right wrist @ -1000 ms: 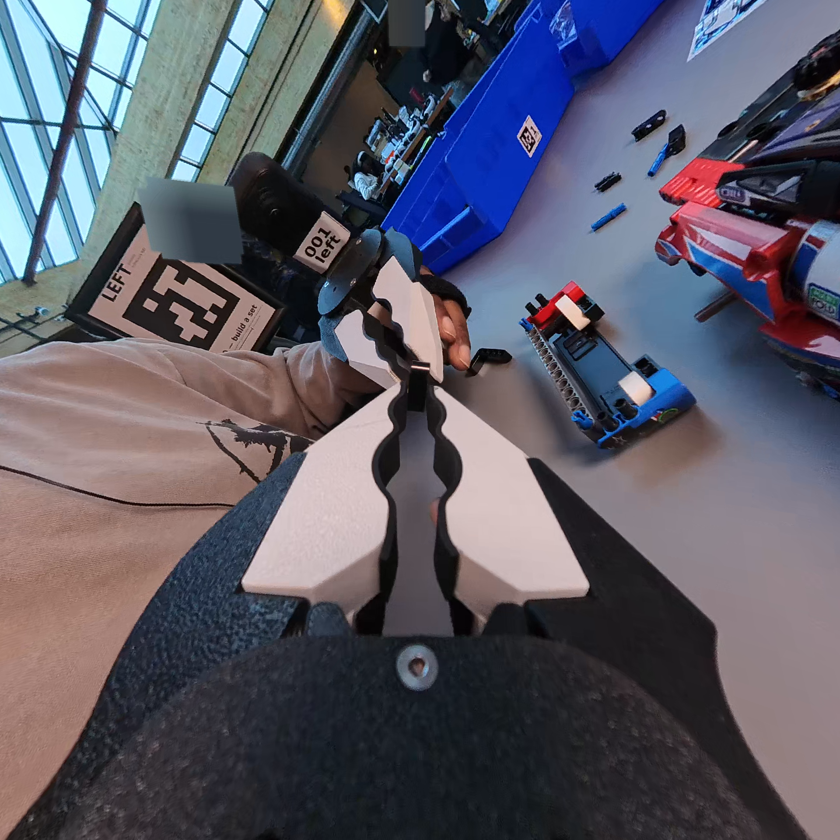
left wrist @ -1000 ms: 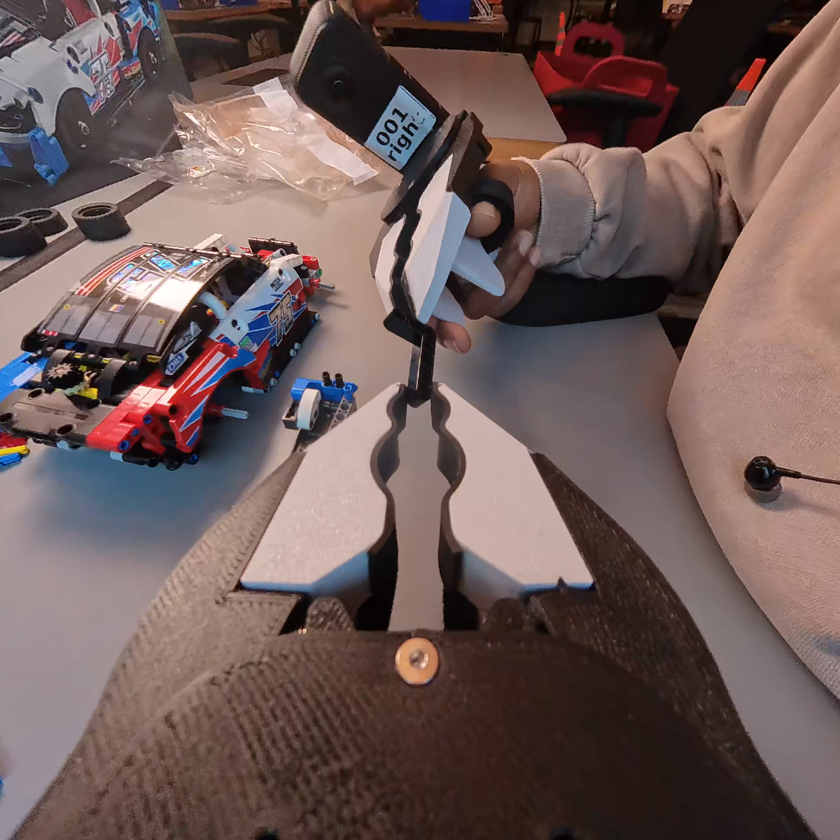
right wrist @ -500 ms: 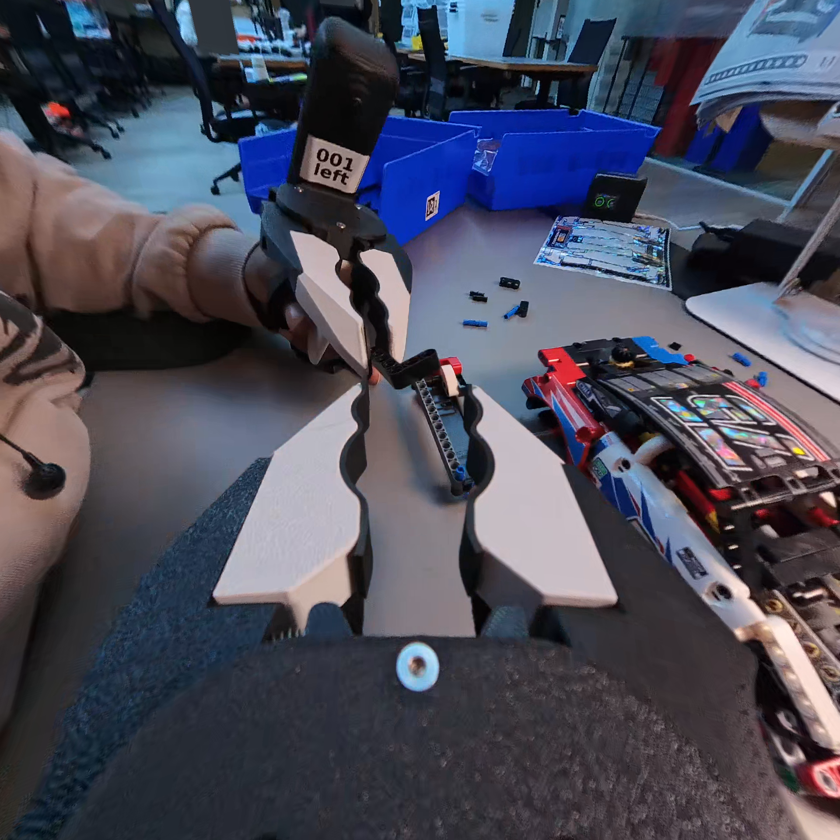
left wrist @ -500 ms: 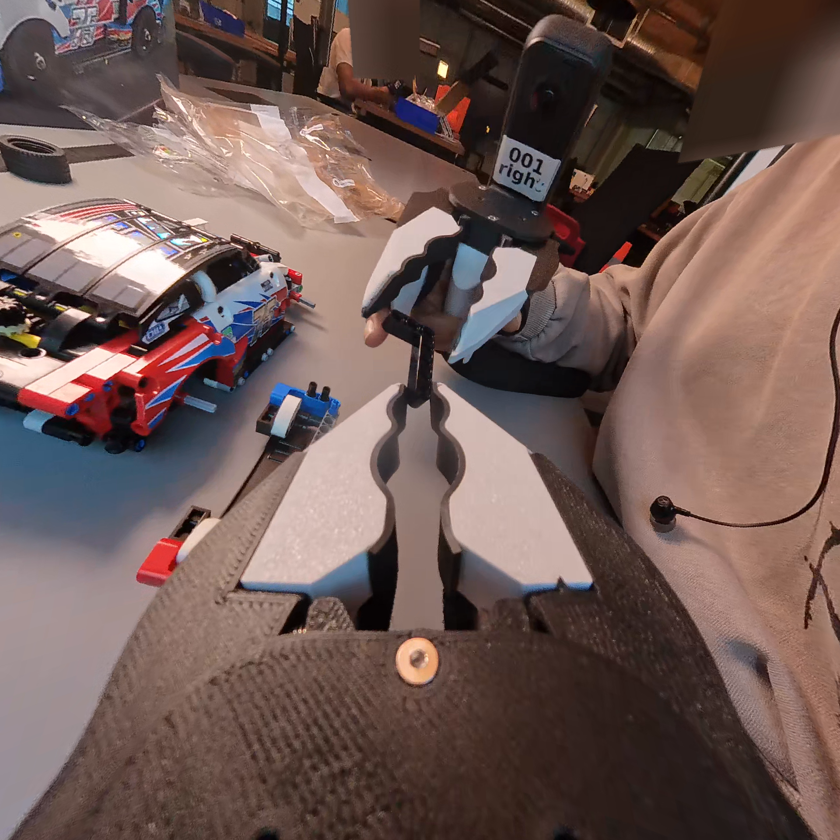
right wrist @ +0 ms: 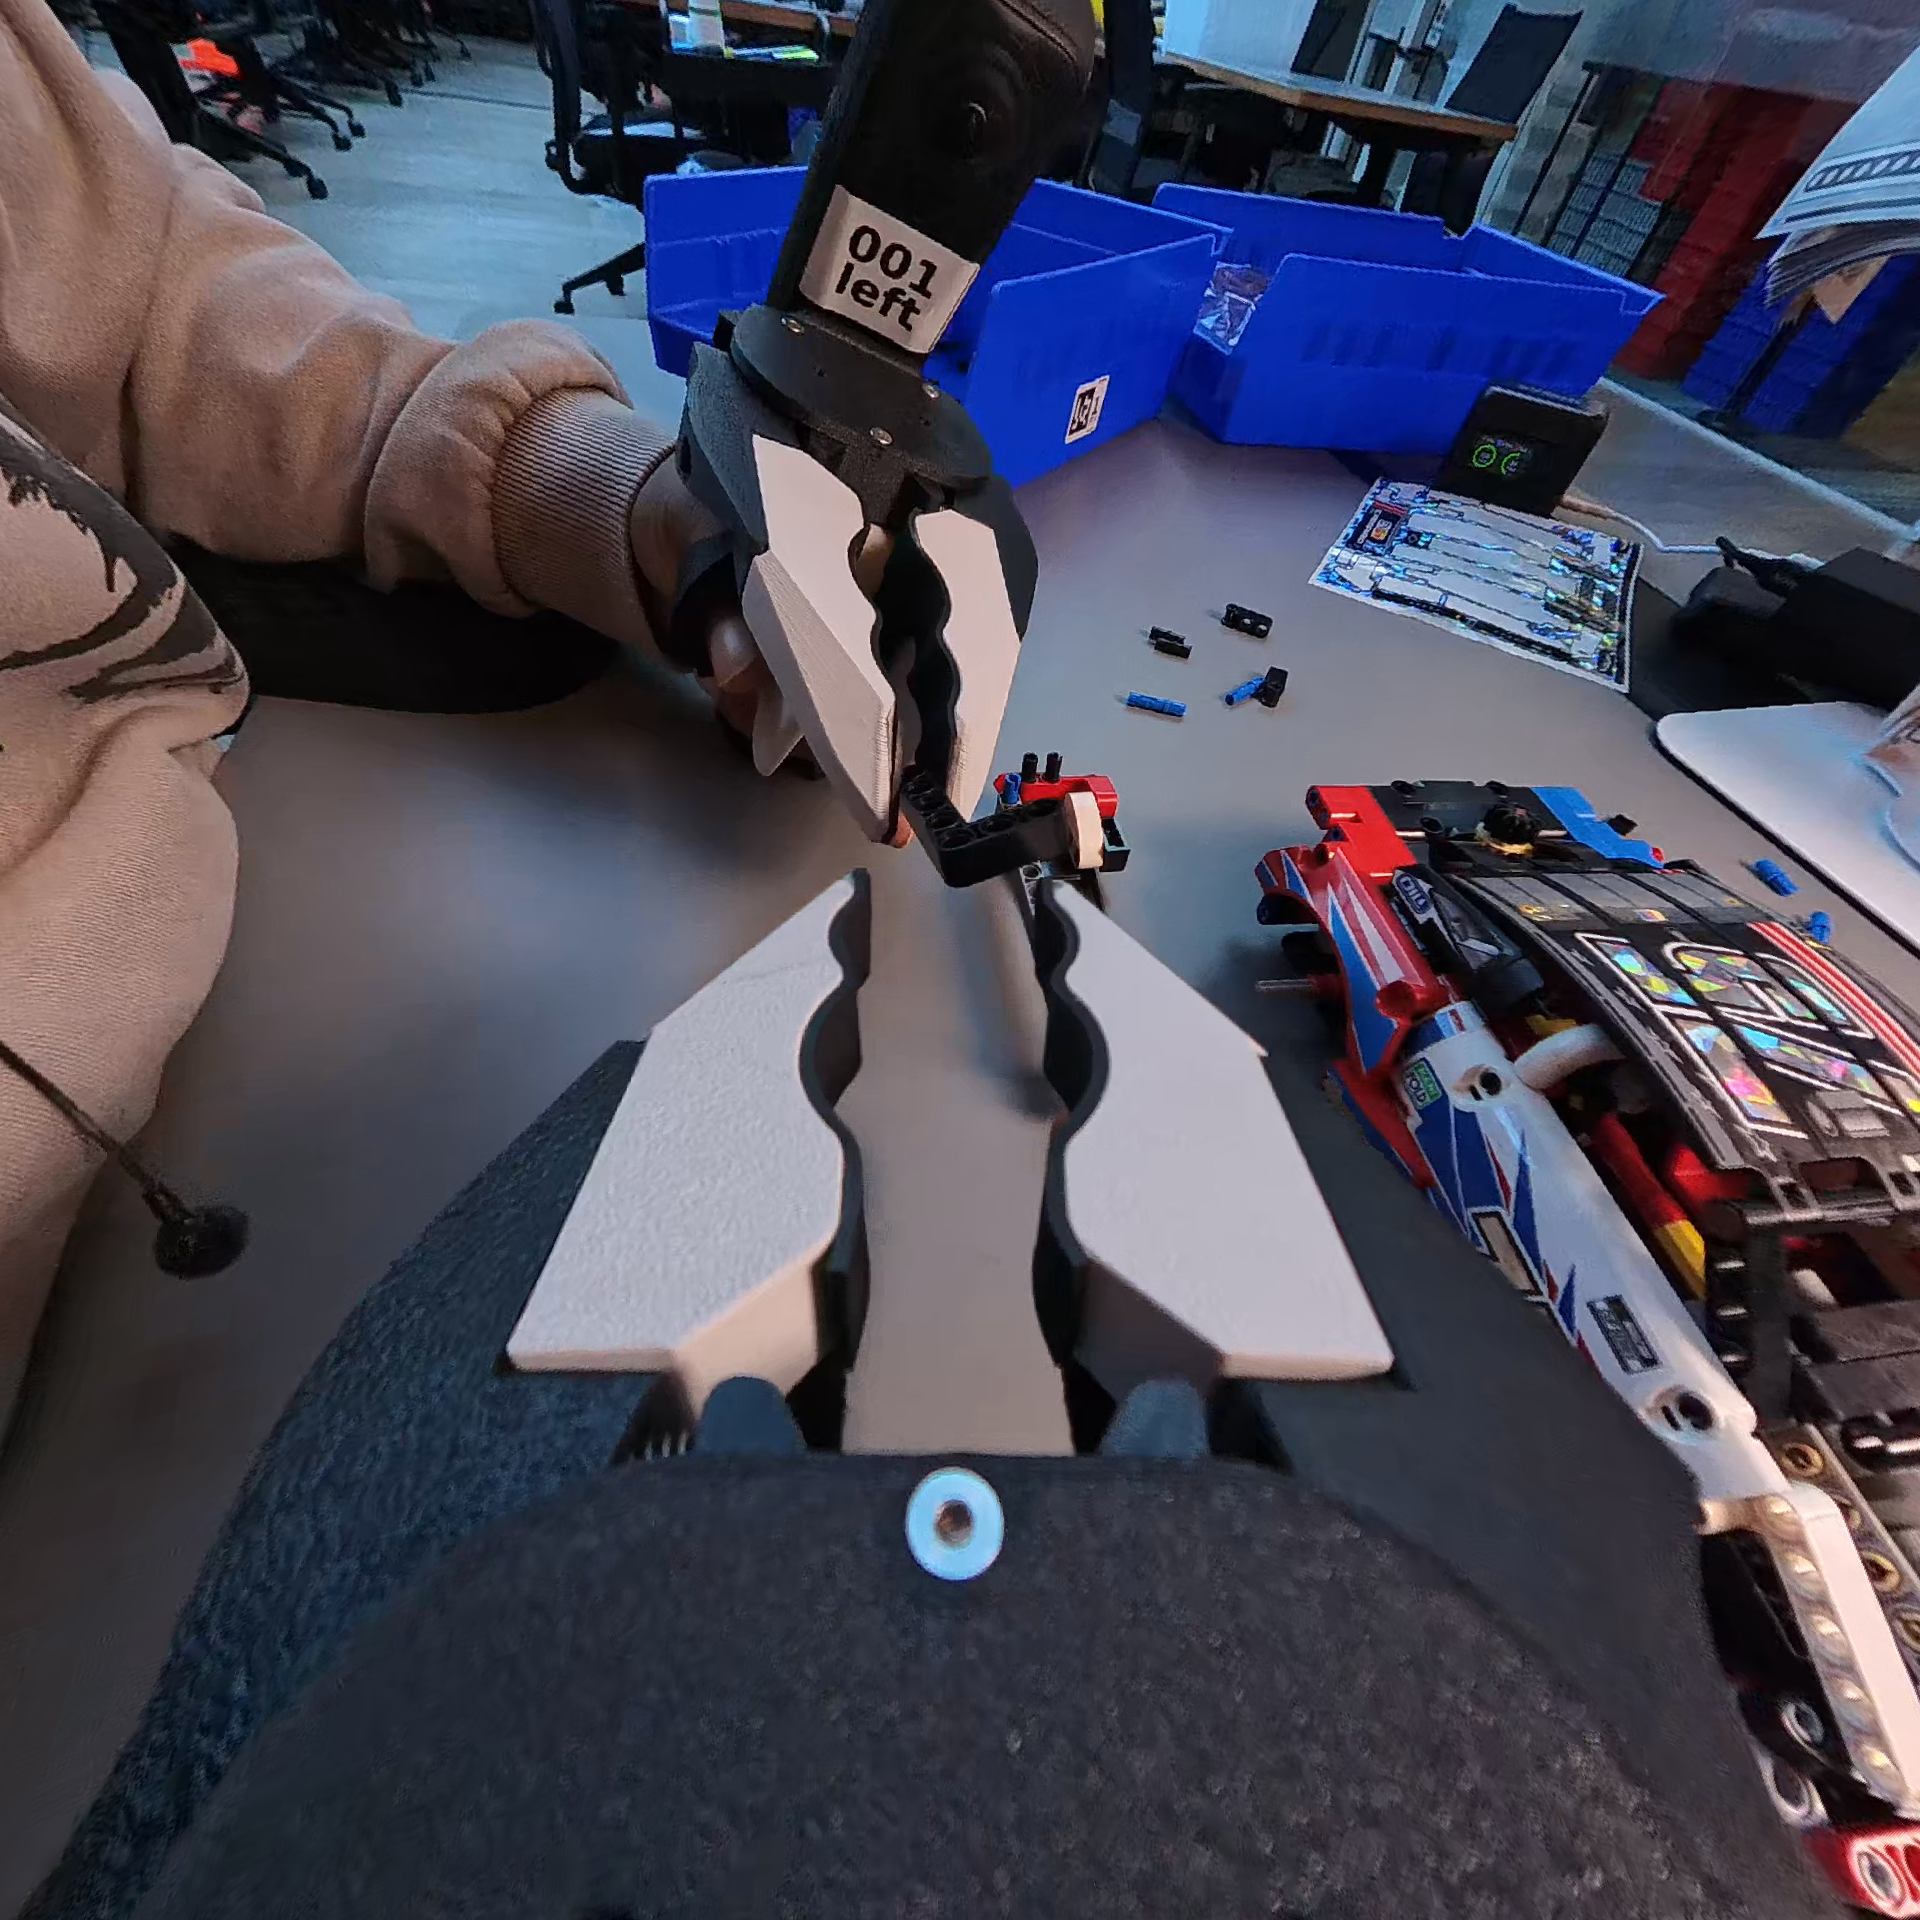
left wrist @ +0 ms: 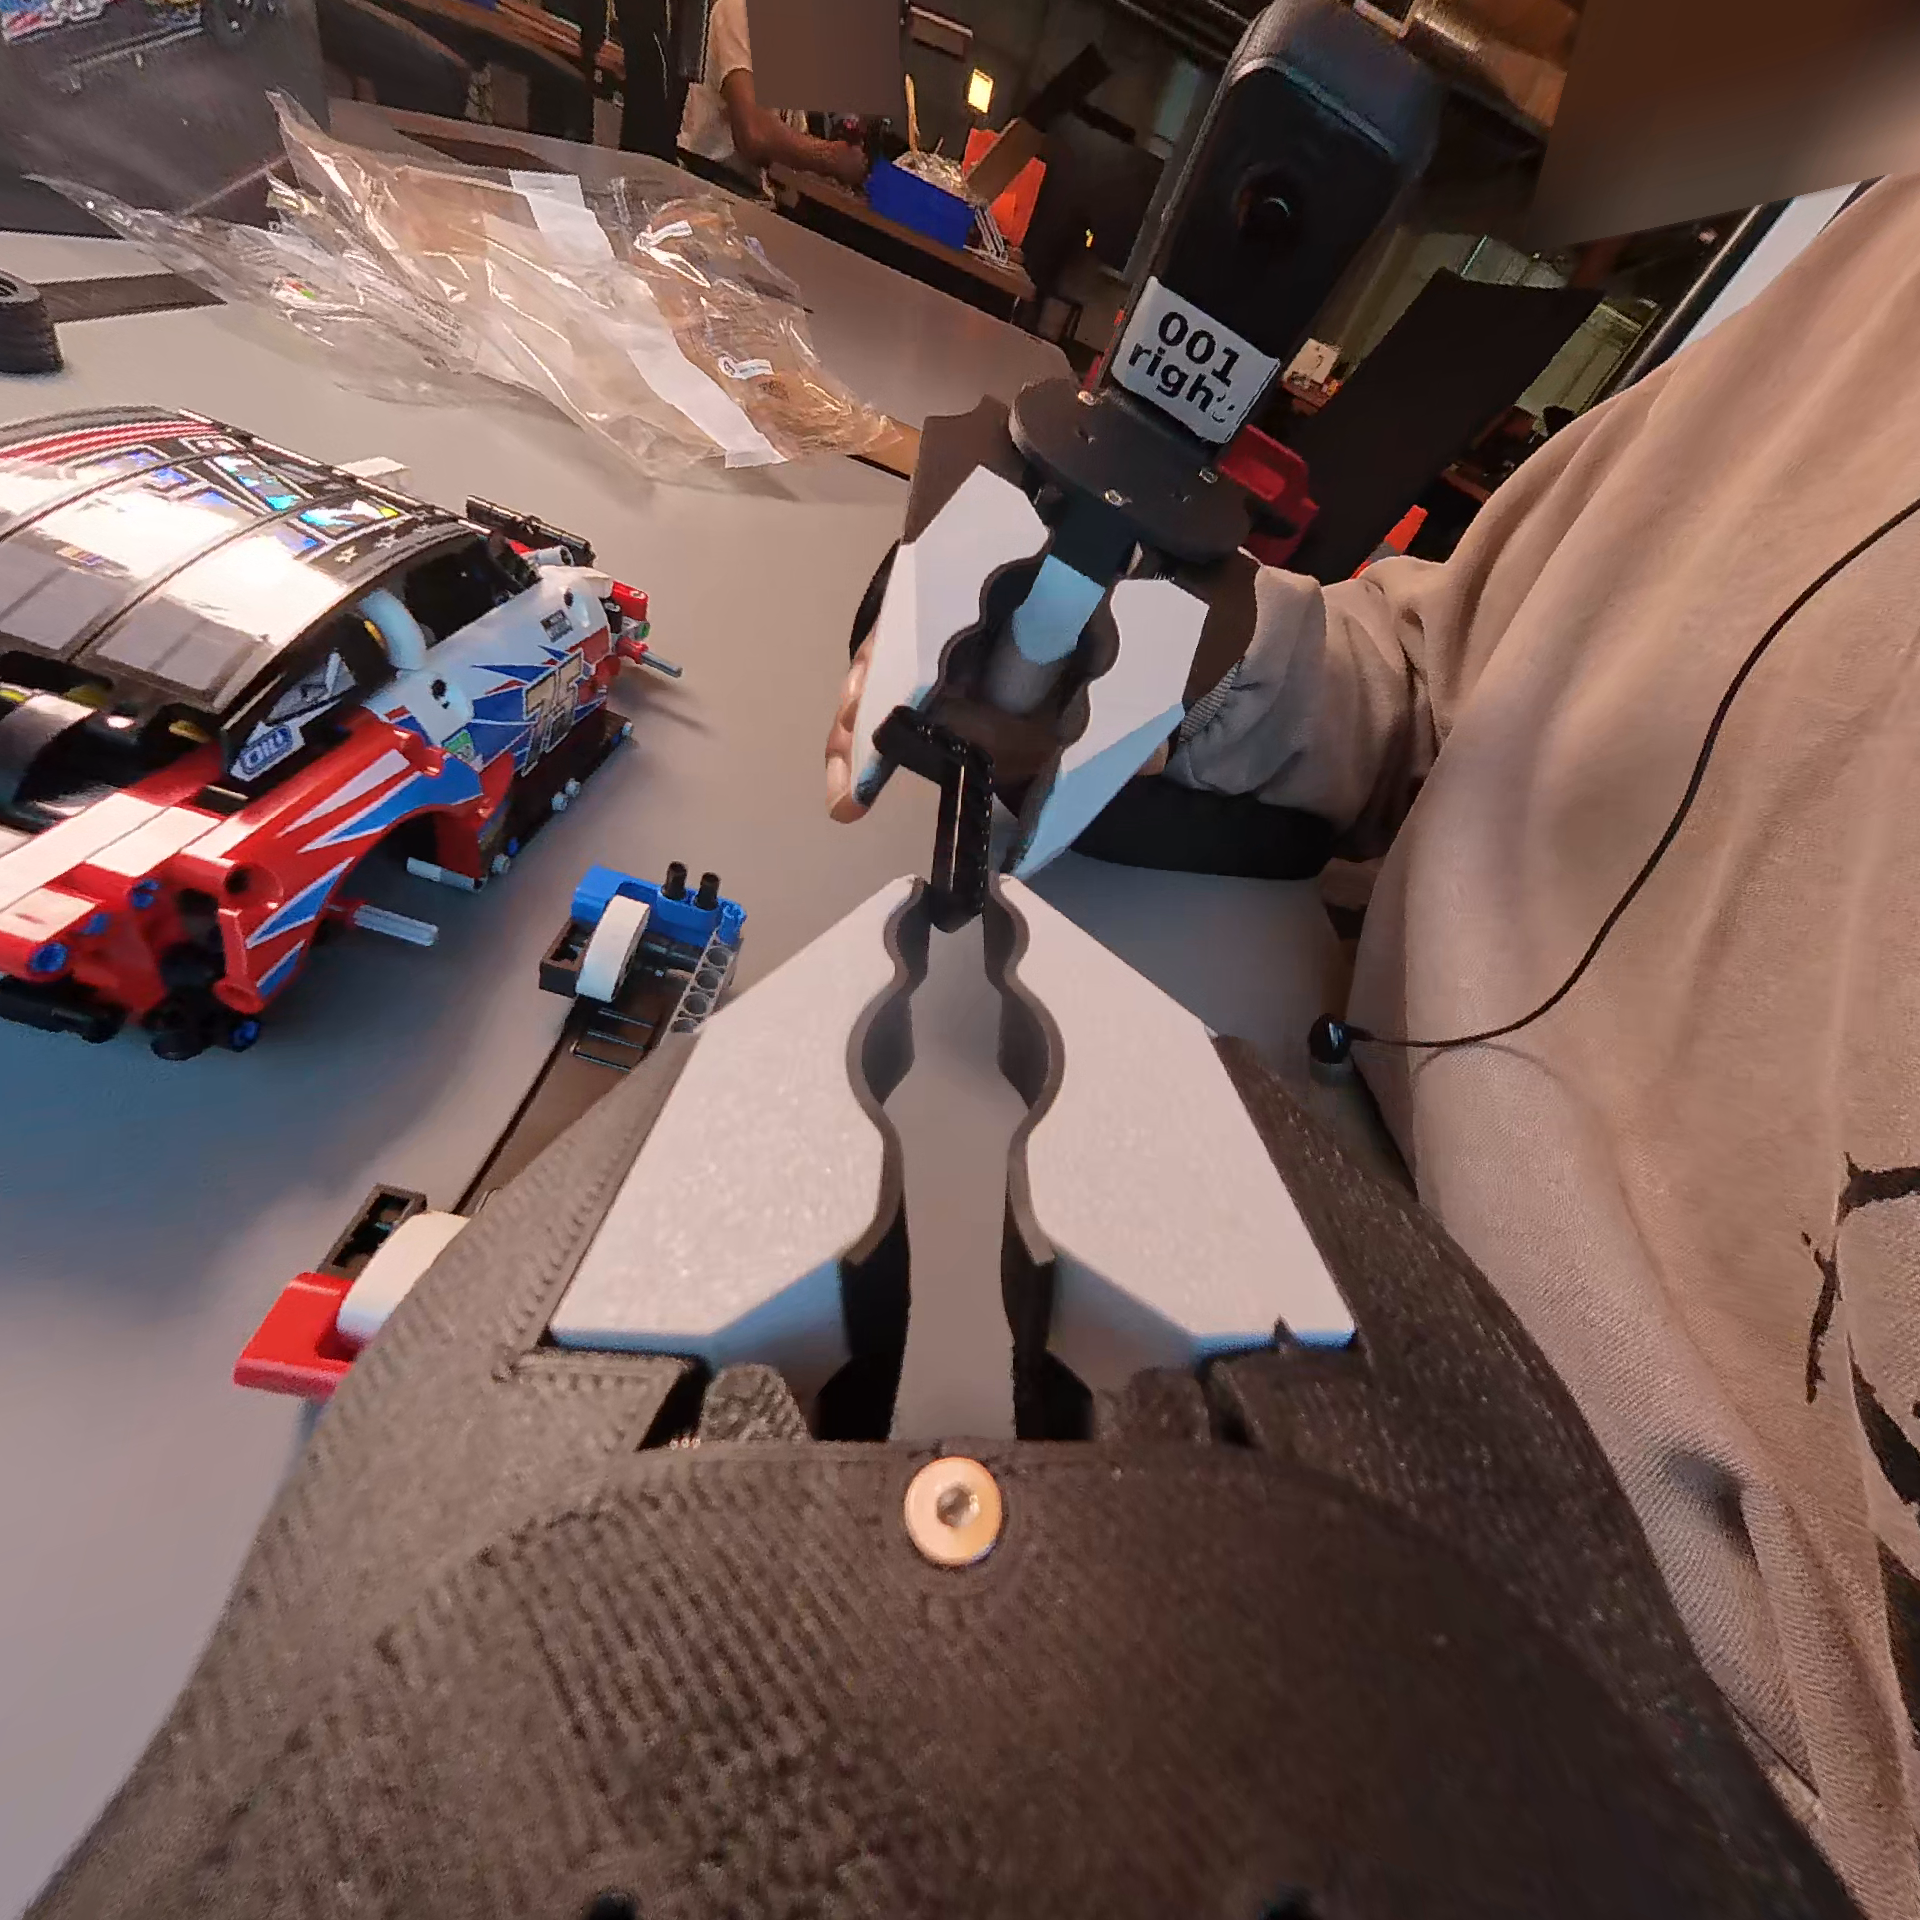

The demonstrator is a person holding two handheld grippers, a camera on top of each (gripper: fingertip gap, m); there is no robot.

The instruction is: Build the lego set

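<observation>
The left claw (left wrist: 954,902) pinches a black L-shaped Lego beam (right wrist: 982,831) above the grey table (right wrist: 468,935). The right claw (right wrist: 954,894) hovers near it, spread wide and holding nothing. A white label sticker (right wrist: 885,272) marks the left claw's handle. The red, white and blue Lego race car (left wrist: 260,727) sits nearby.

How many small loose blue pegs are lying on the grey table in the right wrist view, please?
4 blue pegs: two before the shiny sticker sheet, two right of the red lego car. More may be hidden.

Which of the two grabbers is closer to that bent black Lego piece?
Left. The left gripper pinches the bent black beam; the right gripper is open just short of it.
</observation>
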